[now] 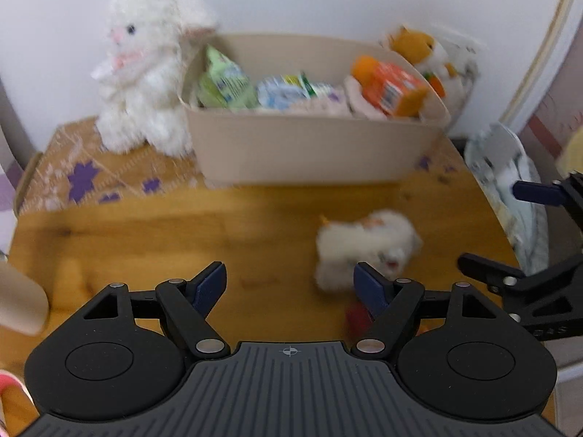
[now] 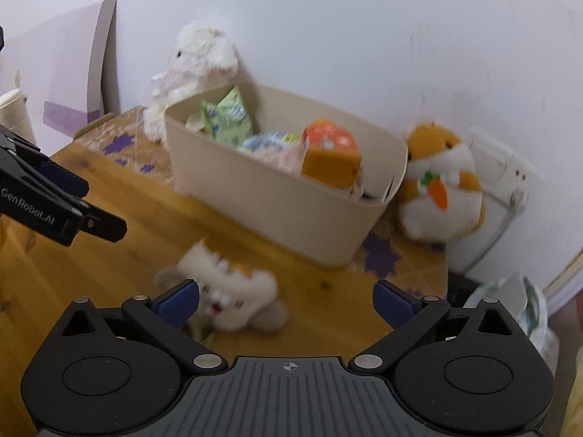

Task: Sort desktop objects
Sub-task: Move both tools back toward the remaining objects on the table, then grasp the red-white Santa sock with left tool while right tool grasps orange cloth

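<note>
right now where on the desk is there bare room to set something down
Bare wood lies in front of the beige bin, left of the small plush toy. The back edge is crowded: white lamb plush, bin, hamster plush. Only a narrow strip is free between the small plush and the bin.

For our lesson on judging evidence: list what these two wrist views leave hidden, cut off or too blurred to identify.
- Small plush toy on the table: motion blur hides its face in both views.
- Red thing, left wrist view: blurred, half behind the left gripper finger.
- Packets in the beige bin: print unreadable; lower ones hidden by the wall.
- Beige object: cut by the left edge.
</note>
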A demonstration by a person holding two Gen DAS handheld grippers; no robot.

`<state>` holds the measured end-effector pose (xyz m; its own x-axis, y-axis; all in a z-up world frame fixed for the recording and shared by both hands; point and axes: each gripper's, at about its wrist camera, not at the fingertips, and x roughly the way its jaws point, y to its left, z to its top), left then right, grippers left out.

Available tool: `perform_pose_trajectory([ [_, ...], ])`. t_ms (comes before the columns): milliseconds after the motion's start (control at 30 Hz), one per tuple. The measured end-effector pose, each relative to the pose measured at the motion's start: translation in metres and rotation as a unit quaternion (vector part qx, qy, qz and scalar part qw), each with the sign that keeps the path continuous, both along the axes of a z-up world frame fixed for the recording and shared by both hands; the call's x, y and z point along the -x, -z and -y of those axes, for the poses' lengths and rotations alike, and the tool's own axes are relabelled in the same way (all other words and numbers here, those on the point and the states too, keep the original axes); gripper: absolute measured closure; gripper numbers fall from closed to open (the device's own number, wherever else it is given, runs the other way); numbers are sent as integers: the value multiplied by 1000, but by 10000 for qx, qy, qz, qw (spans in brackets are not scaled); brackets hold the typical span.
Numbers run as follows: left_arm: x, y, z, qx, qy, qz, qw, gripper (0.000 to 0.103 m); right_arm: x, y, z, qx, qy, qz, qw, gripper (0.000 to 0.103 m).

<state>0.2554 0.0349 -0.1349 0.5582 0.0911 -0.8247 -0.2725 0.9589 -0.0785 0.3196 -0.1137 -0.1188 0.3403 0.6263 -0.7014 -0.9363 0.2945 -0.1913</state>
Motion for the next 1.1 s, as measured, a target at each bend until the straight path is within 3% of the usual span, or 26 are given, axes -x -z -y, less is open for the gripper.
perform_pose_trajectory([
  [233,17,17,27,76,290,-334,9990,25,24,25,16,400,-179,-229,9988,0],
  [800,10,50,49,477,270,-682,9962,25,50,72,26,944,-507,-766,9913,1],
  [1100,6,74,54,432,306,-1019,9934,25,50,86,15,1071,-721,-936,9872,19],
])
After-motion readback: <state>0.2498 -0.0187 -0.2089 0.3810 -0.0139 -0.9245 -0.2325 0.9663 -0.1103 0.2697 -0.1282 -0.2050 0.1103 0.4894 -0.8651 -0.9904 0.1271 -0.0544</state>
